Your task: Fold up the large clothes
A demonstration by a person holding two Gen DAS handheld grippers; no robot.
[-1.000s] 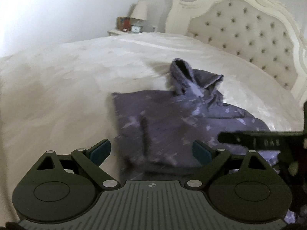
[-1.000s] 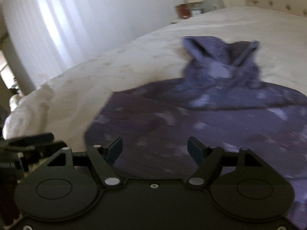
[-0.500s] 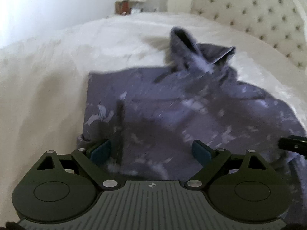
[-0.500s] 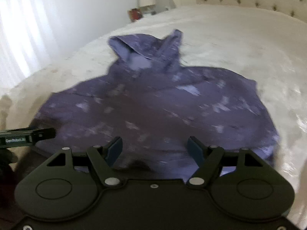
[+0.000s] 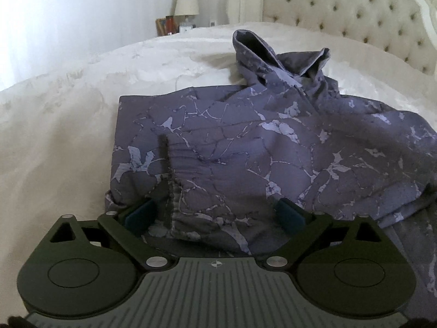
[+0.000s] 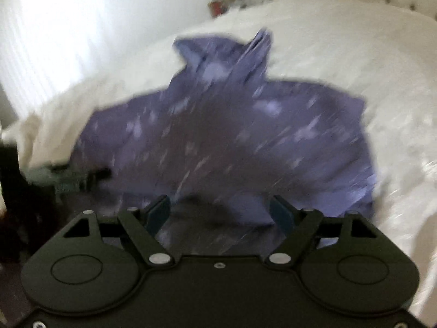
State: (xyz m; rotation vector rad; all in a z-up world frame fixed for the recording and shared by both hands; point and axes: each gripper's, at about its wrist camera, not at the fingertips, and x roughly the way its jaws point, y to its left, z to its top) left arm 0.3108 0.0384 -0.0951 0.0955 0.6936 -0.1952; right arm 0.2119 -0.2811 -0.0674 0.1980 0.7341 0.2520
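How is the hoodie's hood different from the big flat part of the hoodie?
The hood stands up, puffy and open, showing its dark inside; the body lies spread flat on the bed. The hood sits far off, nearer the headboard; the body lies next to the open left gripper. Both share the same purple cracked pattern.

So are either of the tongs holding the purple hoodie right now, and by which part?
Nothing is held. The left tongs and right tongs both stand open over the near edge of the hoodie, which lies on the bed.
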